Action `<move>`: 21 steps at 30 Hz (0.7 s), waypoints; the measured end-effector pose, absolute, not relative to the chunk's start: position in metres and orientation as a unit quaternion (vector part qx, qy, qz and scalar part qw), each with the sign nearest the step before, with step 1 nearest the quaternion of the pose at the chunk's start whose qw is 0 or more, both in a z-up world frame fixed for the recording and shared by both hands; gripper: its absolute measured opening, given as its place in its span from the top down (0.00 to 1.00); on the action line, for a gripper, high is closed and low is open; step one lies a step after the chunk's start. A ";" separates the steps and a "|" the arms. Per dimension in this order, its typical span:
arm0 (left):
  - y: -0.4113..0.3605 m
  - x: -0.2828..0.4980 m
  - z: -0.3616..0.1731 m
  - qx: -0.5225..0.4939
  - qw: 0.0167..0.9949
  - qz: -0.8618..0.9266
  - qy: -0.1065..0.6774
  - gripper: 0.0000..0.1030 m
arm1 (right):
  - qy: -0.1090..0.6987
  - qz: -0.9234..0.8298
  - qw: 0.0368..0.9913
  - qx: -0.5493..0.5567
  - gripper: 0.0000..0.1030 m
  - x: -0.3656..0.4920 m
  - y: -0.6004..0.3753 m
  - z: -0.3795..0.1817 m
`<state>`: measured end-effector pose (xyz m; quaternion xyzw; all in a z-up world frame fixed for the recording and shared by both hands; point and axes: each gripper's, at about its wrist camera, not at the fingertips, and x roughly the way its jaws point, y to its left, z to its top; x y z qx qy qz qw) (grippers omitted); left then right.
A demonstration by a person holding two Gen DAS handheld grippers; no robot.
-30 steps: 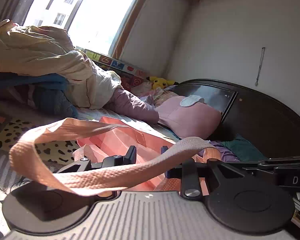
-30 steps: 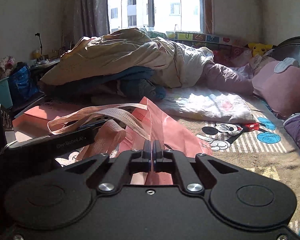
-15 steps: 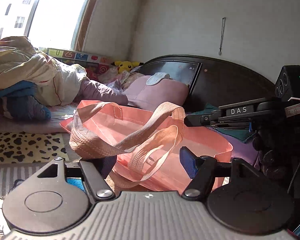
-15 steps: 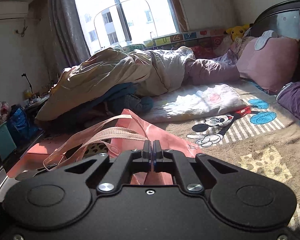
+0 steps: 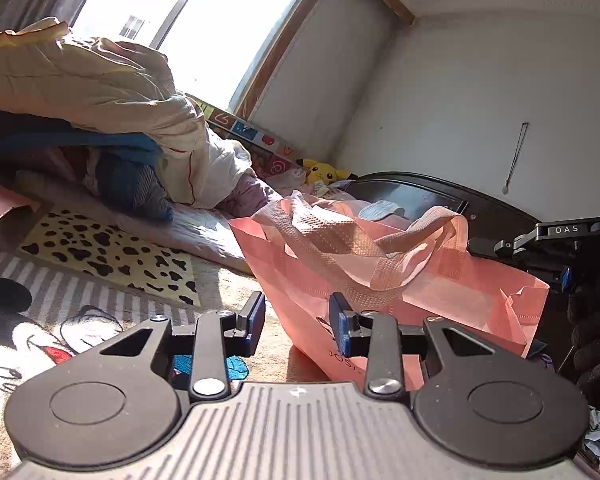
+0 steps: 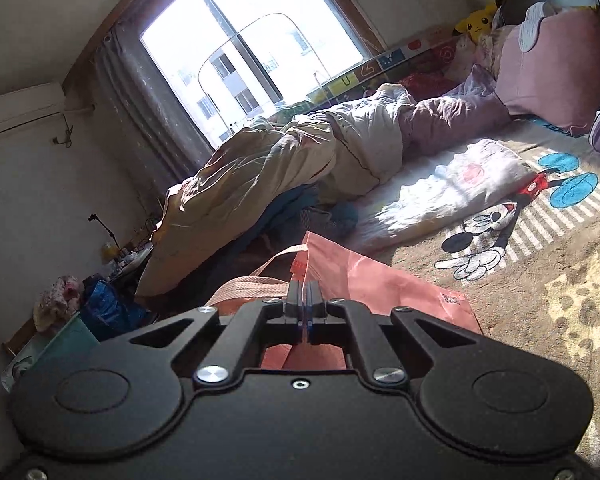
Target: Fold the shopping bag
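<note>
Right tool is clamped on the pink shopping bag's edge above the bed, left tool gaping beside it; keep tension while creasing.

Shopping bag on blanket, just beyond left gripper, mostly right of it; handles draped over bag top. Jaws apart, nothing between. Heaped bedding far left; pillow far right, headboard behind bag. Right gripper at bag's near edge, jaws pressed together, seemingly on bag fabric. Plush toy far, by window sill.
</note>
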<state>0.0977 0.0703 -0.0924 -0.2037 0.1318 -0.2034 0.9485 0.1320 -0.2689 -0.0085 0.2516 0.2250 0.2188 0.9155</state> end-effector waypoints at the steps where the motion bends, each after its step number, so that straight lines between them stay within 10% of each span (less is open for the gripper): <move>1: 0.066 0.101 -0.091 -0.207 0.947 -0.211 0.125 0.67 | 0.227 0.213 0.915 0.257 0.99 0.131 -0.274 -0.011; 10: 0.005 0.166 -0.087 -0.178 0.950 -0.224 0.122 0.67 | 0.234 0.183 0.910 0.288 0.99 0.126 -0.310 -0.026; 21: -0.094 0.246 -0.144 0.069 0.882 -0.287 0.367 0.67 | 0.254 0.179 0.904 0.295 0.99 0.127 -0.318 -0.049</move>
